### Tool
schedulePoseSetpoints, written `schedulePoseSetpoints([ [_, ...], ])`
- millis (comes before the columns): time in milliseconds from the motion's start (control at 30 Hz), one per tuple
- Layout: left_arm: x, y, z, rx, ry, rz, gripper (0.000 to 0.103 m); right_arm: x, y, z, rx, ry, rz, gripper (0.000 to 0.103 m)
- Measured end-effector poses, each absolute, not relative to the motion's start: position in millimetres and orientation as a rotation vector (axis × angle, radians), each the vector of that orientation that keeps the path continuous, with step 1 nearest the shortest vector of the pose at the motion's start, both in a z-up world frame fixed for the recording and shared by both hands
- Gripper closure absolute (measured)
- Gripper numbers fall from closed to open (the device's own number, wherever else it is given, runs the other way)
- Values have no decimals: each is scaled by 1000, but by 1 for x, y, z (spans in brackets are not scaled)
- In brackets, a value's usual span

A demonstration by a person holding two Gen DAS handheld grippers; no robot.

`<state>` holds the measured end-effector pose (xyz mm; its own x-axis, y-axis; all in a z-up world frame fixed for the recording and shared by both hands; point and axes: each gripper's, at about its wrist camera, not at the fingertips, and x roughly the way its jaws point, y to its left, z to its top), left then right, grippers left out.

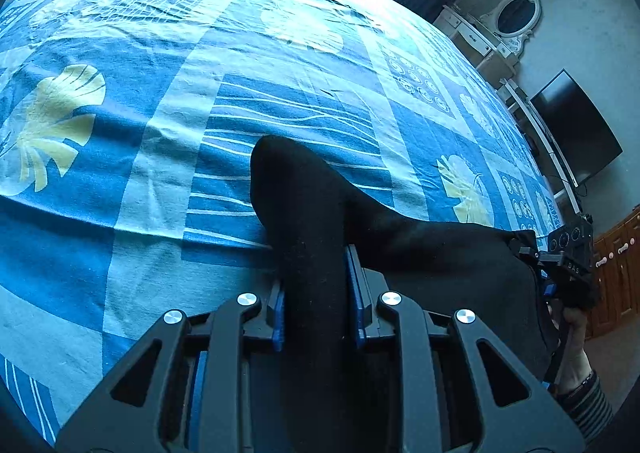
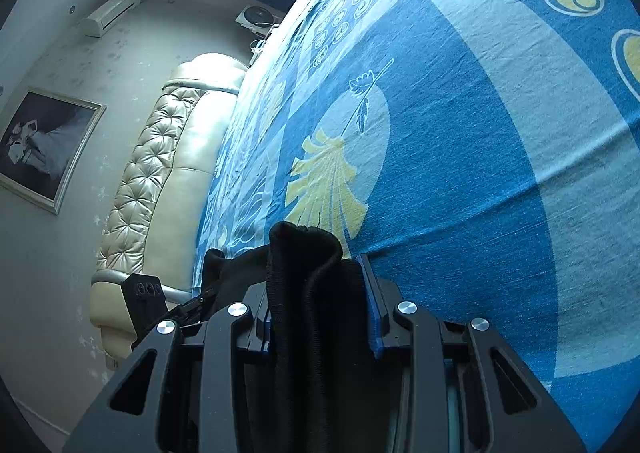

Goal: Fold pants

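The black pants (image 1: 320,221) are held up over the bed between both grippers. My left gripper (image 1: 316,293) is shut on a bunched fold of the pants, which sticks out past the blue pads (image 1: 357,293). The cloth runs right toward my right gripper (image 1: 568,253), seen at the right edge with a hand under it. In the right wrist view my right gripper (image 2: 320,301) is shut on a thick ribbed edge of the pants (image 2: 308,253). My left gripper (image 2: 148,293) shows at lower left there. The rest of the pants is hidden below the grippers.
The bed is covered by a blue patterned sheet (image 1: 200,93) with shell and circle prints. A cream tufted headboard (image 2: 160,173) stands at one end. A dresser with mirror (image 1: 512,21), a dark TV (image 1: 576,125) and a wooden cabinet (image 1: 616,273) line the wall.
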<state>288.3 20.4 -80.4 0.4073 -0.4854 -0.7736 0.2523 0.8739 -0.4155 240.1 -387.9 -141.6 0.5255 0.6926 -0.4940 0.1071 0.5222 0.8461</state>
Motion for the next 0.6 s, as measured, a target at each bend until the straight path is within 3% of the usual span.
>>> schedulePoseSetpoints([
  [233, 288, 21, -81, -249, 1049, -476, 77, 239, -389, -141, 984, 966, 434, 67],
  [333, 279, 26, -77, -254, 1032, -486, 65, 235, -391, -135, 1010, 963, 444, 54],
  [467, 250, 44, -73, -293, 1036, -490, 24, 210, -397, -122, 1026, 943, 426, 33],
  [600, 209, 68, -80, -387, 1069, -517, 20, 172, -395, -117, 991, 982, 413, 28],
])
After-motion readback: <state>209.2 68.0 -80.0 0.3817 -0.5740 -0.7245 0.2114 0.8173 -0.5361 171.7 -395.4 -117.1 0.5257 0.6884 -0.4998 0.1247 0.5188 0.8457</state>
